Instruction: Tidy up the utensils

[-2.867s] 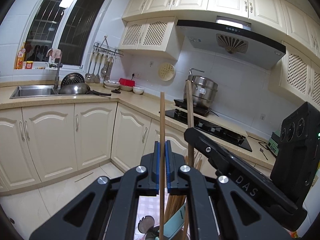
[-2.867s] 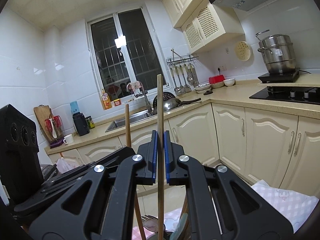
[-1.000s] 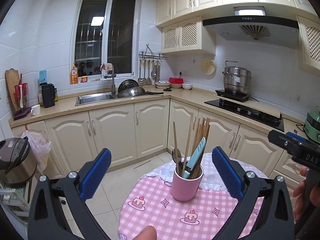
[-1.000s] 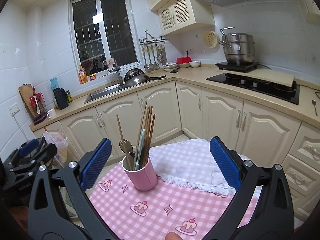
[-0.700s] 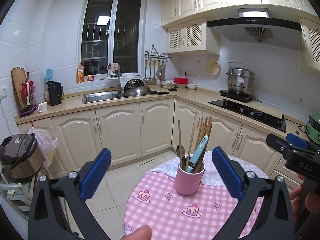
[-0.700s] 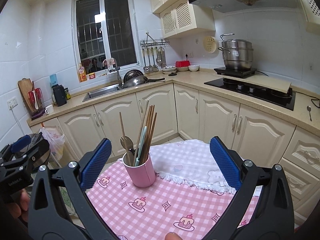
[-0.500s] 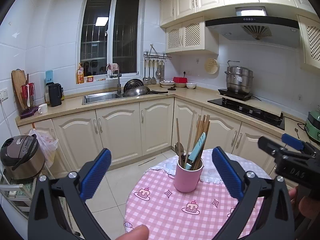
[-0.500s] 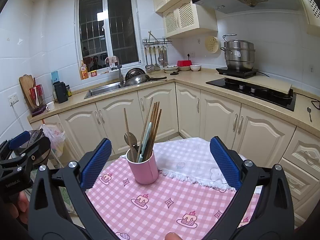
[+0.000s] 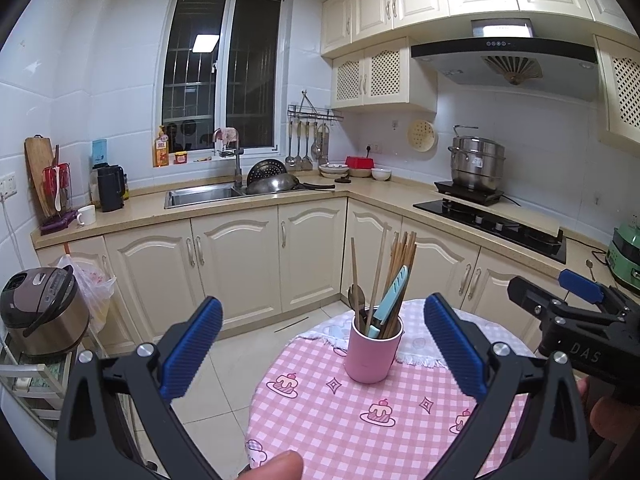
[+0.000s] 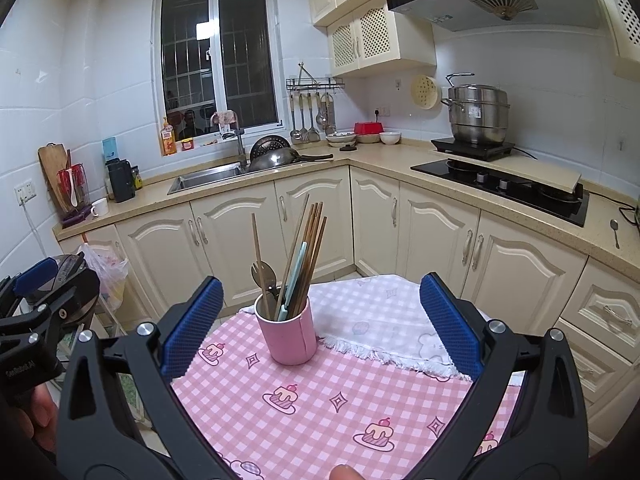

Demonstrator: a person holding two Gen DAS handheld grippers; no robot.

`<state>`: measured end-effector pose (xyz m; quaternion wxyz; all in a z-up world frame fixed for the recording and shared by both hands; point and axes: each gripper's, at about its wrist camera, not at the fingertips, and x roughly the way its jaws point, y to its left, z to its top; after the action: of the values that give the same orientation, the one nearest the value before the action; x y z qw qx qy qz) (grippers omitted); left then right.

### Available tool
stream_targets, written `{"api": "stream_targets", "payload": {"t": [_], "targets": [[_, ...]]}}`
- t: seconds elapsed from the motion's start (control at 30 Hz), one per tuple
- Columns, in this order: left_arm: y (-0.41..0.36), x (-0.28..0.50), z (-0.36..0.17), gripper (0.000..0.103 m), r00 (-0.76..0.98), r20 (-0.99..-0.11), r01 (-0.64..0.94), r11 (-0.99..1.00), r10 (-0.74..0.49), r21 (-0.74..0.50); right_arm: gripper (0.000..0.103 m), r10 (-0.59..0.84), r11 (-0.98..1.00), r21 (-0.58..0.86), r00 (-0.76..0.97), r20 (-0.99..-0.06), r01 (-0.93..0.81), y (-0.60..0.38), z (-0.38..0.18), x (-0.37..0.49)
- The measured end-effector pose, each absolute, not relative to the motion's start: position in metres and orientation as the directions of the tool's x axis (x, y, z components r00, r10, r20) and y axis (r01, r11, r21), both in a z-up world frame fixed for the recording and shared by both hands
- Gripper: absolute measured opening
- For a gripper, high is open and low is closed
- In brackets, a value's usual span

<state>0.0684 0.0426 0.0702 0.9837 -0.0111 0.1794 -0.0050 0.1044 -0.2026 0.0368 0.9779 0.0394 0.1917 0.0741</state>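
Wooden chopsticks (image 9: 402, 258), a metal spoon (image 9: 355, 294) and a pale blue-handled utensil (image 9: 390, 298) stand bunched in a pink cylindrical cup (image 9: 373, 350) on a round table under a pink checked cloth with cake motifs (image 9: 340, 408), ahead of both claws and framed between their fingers. The left gripper (image 9: 322, 346) is held level and back from the table's near edge, its jaws spread wide, blue ribbed pads (image 9: 192, 346) gripping nothing and touching nothing. The right gripper (image 10: 320, 326), also level and pointed at the cup, is likewise fully spread and empty, its blue pads (image 10: 448, 326) well apart from the cup on either side. From the right wrist view the cup (image 10: 289, 336) sits a little left of centre between the fingers, with a white fringed towel (image 10: 384, 320) lying just beyond the right finger. Each claw appears at the edge of the other's view, flanking the table. Cream kitchen cabinets (image 9: 236, 256) fill the background beyond the cup.
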Motion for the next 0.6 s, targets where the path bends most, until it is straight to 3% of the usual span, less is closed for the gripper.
{"api": "stream_targets", "payload": {"t": [0.6], "targets": [[0.0448,0.0671,0.0721,0.099,0.934,-0.357,0.001,0.999,-0.014,-0.036,0.097,0.162,0.986,0.104,0.915,-0.369,-0.133,-0.2038,0.037,0.1037]]}}
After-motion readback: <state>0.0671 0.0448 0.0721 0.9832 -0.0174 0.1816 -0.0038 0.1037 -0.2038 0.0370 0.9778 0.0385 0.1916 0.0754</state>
